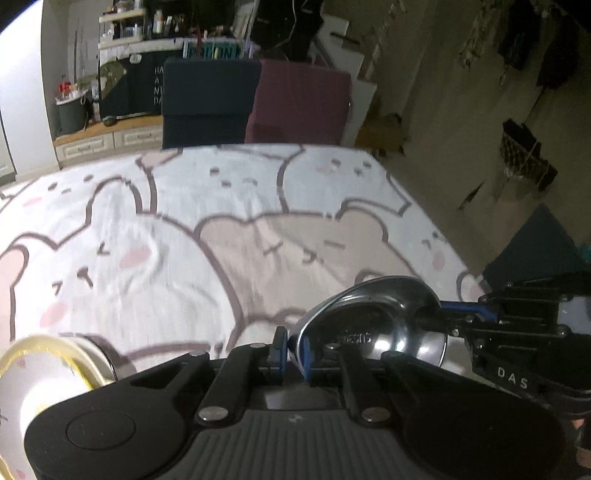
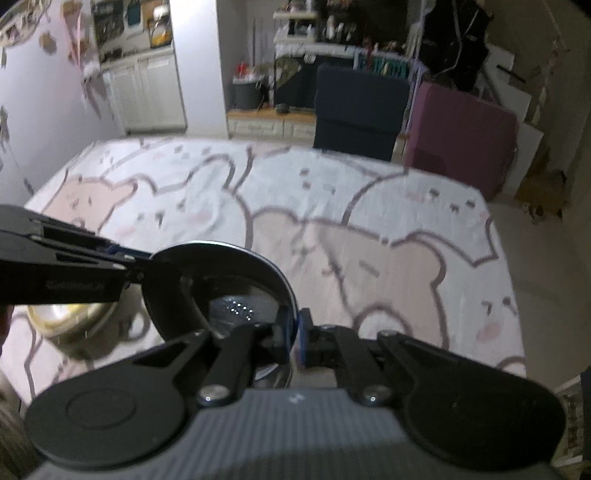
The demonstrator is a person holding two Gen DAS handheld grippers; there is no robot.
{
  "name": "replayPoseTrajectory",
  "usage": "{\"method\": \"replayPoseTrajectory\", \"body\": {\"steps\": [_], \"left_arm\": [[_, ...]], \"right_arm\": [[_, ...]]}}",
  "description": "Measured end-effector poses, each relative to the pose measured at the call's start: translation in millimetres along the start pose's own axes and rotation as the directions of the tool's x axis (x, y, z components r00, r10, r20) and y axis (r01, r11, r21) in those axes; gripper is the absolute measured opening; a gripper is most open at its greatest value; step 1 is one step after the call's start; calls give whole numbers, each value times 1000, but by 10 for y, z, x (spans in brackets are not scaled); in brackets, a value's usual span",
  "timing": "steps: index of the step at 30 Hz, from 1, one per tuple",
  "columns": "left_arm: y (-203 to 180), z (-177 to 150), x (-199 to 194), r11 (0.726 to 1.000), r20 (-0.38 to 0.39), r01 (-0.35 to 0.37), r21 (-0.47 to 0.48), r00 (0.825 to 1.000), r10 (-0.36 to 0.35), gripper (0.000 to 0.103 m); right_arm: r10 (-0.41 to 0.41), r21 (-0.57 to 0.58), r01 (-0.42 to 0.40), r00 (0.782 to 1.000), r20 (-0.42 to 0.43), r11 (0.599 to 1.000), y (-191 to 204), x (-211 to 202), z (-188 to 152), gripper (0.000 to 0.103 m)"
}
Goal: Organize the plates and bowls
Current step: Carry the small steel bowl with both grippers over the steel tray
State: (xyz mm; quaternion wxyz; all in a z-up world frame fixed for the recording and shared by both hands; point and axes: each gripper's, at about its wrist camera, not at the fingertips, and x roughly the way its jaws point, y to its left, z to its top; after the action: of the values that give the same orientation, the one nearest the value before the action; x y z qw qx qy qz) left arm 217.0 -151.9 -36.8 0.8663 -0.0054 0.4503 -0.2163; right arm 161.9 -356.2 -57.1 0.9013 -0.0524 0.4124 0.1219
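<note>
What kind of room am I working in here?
Probably a lived-in home room, bedroom or multipurpose: a table or bed under a cartoon bear cloth, white cabinets, cluttered shelves. Both grippers pinch a steel bowl.

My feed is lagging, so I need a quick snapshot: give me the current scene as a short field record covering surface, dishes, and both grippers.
surface: table under a cartoon bear cloth
held item: steel bowl, gripped at its rim from two sides, off the cloth
left gripper: shut on the steel bowl rim
right gripper: shut on the steel bowl rim at the other side
other dishes: white gold-rimmed dish at the left, on the cloth; gold-toned bowl under the left gripper arm
background: dark blue and maroon chairs beyond the table
</note>
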Motion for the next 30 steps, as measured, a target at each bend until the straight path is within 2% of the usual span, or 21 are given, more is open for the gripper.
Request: {"method": "replayPoseTrajectory", "body": {"steps": [8,15,25,30], "left_arm": [[51,-199,212,999,-81,-23,27,996,25,10],[38,-257,381,997,-138,-32,64,990,41,10],[16,-280,563,990,-169,-67,122,982,87,10],[27,-260,613,987,-174,-77,138,980,101,11]], "right_arm": [[7,-83,-17,993,-122,996,186,257,-309,9],[3,-134,-31,978,-209,990,270,424,-411,11],[-5,-186,-49,960,-279,981,352,580,-480,14],[-9,-207,-52,959,-284,977,388,608,-476,15]]}}
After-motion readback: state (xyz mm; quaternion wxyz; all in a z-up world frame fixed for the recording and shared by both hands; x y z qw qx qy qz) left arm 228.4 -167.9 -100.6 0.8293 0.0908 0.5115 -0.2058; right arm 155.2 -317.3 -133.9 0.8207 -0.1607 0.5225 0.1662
